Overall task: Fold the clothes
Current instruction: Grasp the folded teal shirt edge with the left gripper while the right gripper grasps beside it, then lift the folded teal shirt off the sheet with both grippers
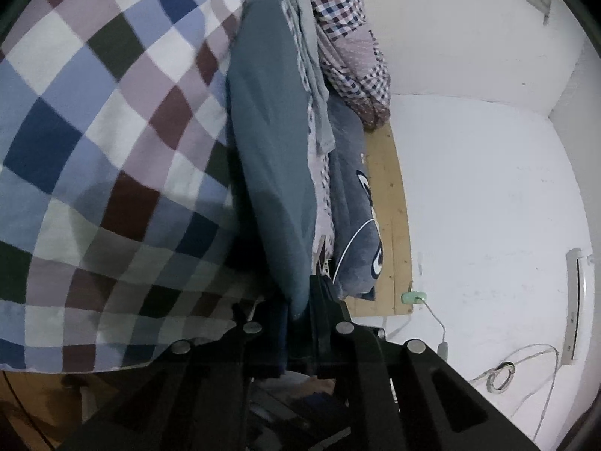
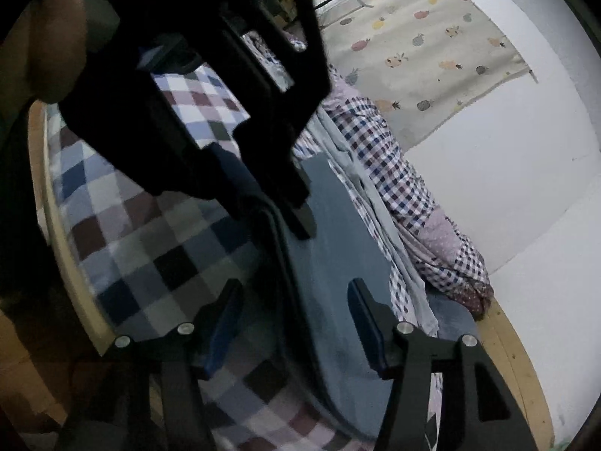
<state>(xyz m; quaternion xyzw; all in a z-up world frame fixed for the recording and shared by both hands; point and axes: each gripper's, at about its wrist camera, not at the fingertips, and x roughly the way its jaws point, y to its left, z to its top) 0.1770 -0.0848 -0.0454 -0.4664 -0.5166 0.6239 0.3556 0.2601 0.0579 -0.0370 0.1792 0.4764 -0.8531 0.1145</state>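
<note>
The left gripper (image 1: 300, 300) had its black fingers pinched together on the edge of a folded teal garment (image 1: 270, 143), a smooth, matte knit that ran straight ahead from the fingertips in a long, flat slab. To the left of those fingers spread a checked bedsheet (image 1: 105, 120) in large blue, maroon, white and dark green squares, softly rumpled. To their right lay a plush blue-grey cushion (image 1: 357, 233) with a curved white line and rounded markings, and beyond it a strip of pale wooden bed frame (image 1: 390, 203). Ahead and to the right, a small-checked quilt (image 1: 353, 60) was bunched against the white wall (image 1: 488, 158). A mint-green plug (image 1: 413, 296) with a white cable sat on that wall, right of the fingers.

The right gripper (image 2: 296, 319) stood wide apart, its blue-padded fingers (image 2: 370, 323) straddling the teal garment (image 2: 330, 263) without closing on it; the cloth's layered folded edge ran between them. Ahead of them, the left gripper (image 2: 296, 221) clamped the same garment further along. Beyond, a cream curtain (image 2: 424, 56) printed with small fruit shapes hung on the wall.
</note>
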